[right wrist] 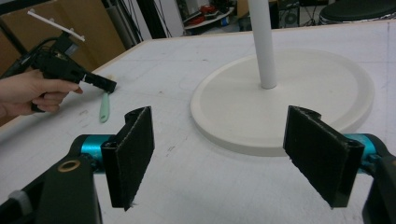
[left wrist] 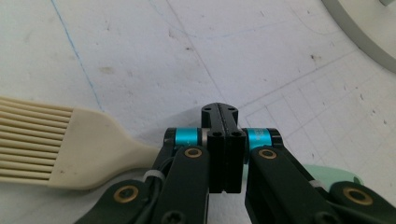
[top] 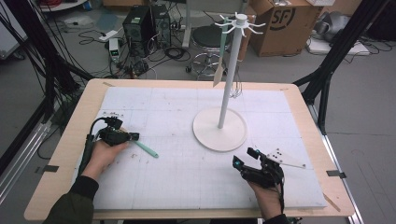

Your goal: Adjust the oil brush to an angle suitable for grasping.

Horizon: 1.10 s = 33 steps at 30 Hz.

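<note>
Brush [top: 147, 150] flat on bench [top: 187, 186], lower left of high view, directly beneath left hand-held gripper [top: 135, 136]. Long axis across its shut jaws, nothing visibly pinched, green handle toward lower right. Right hand-held gripper [top: 244, 157] wide open, empty, well apart.

- Your left claw [top: 134, 136] sits left on the table [top: 65, 140], over the brush [top: 145, 149].
- The stand [top: 220, 128] is mid-table.
- Your right claw [top: 243, 157] lies before it.
</note>
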Motion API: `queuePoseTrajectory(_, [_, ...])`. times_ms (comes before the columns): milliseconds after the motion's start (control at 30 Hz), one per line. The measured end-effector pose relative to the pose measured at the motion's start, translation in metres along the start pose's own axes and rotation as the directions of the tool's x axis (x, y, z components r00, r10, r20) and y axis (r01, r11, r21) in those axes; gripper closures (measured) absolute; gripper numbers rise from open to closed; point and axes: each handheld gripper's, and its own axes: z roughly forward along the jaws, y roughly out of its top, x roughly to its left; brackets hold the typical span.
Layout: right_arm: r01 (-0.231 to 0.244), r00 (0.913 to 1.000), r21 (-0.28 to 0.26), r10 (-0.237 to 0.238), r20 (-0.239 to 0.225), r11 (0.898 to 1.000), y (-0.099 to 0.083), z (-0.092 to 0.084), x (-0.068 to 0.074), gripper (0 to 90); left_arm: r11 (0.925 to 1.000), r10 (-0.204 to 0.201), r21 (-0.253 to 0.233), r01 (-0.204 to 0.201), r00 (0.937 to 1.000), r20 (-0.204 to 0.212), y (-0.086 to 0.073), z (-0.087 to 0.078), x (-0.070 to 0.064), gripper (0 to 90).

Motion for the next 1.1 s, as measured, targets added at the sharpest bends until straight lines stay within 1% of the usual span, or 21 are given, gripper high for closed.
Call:
queuePoseTrajectory(33, [-0.002,1.0000,-0.003,0.002,0.002,1.000,0.000,-0.001,-0.001,24.1,1.0000,0.000,0.005,0.000,1.0000,0.002,-0.001,-0.001,-0.001,90.0])
queuePoseTrajectory(133, [-0.006,1.0000,-0.006,0.006,0.004,1.000,0.000,-0.001,-0.001,24.1,0.9995,0.019,0.027,-0.019,0.9998,0.004,-0.002,-0.003,-0.002,90.0])
queuePoseTrajectory(233, [0.002,1.0000,-0.003,-0.002,0.000,1.000,0.000,-0.001,0.000,24.1,0.9999,0.007,0.014,-0.007,0.9999,0.010,-0.007,-0.005,-0.003,90.0])
queuePoseTrajectory(333, [0.003,1.0000,0.000,-0.003,0.000,1.000,0.000,0.000,0.002,24.1,1.0000,0.003,0.004,-0.003,0.9995,0.030,-0.012,-0.008,-0.003,90.0])
queuePoseTrajectory(400, [0.004,1.0000,0.001,-0.004,0.002,1.000,0.000,0.000,0.002,24.1,1.0000,0.007,0.001,-0.007,0.9990,0.044,-0.015,-0.009,-0.003,90.0])
queuePoseTrajectory(533, [0.007,1.0000,-0.004,-0.007,0.003,1.000,0.000,0.001,0.003,24.1,0.9999,0.013,-0.002,-0.013,0.9989,0.046,-0.019,-0.010,-0.006,90.0])
queuePoseTrajectory(667, [0.008,1.0000,0.002,-0.008,0.002,1.000,0.000,0.002,0.003,24.1,0.9999,0.000,-0.017,0.001,0.9967,0.081,-0.026,-0.012,-0.007,90.0])
queuePoseTrajectory(733, [0.008,0.9999,0.007,-0.008,0.005,1.000,-0.001,0.003,0.003,24.0,0.9998,0.011,-0.016,-0.010,0.9963,0.086,-0.028,-0.013,-0.008,90.0])
queuePoseTrajectory(933, [0.011,0.9999,0.006,-0.012,0.005,1.000,-0.001,0.003,0.004,24.0,0.9995,0.030,-0.007,-0.029,0.9956,0.089,-0.032,-0.015,-0.014,90.0])
queuePoseTrajectory(1067, [0.003,1.0000,0.000,-0.003,-0.001,1.000,0.000,0.003,0.004,24.0,0.9994,0.030,-0.019,-0.028,0.9937,0.108,-0.037,-0.015,-0.016,90.0])
queuePoseTrajectory(1100, [0.009,1.0000,-0.003,-0.009,0.000,1.000,0.001,0.002,0.005,24.0,0.9995,0.026,-0.020,-0.024,0.9935,0.111,-0.038,-0.016,-0.016,90.0])
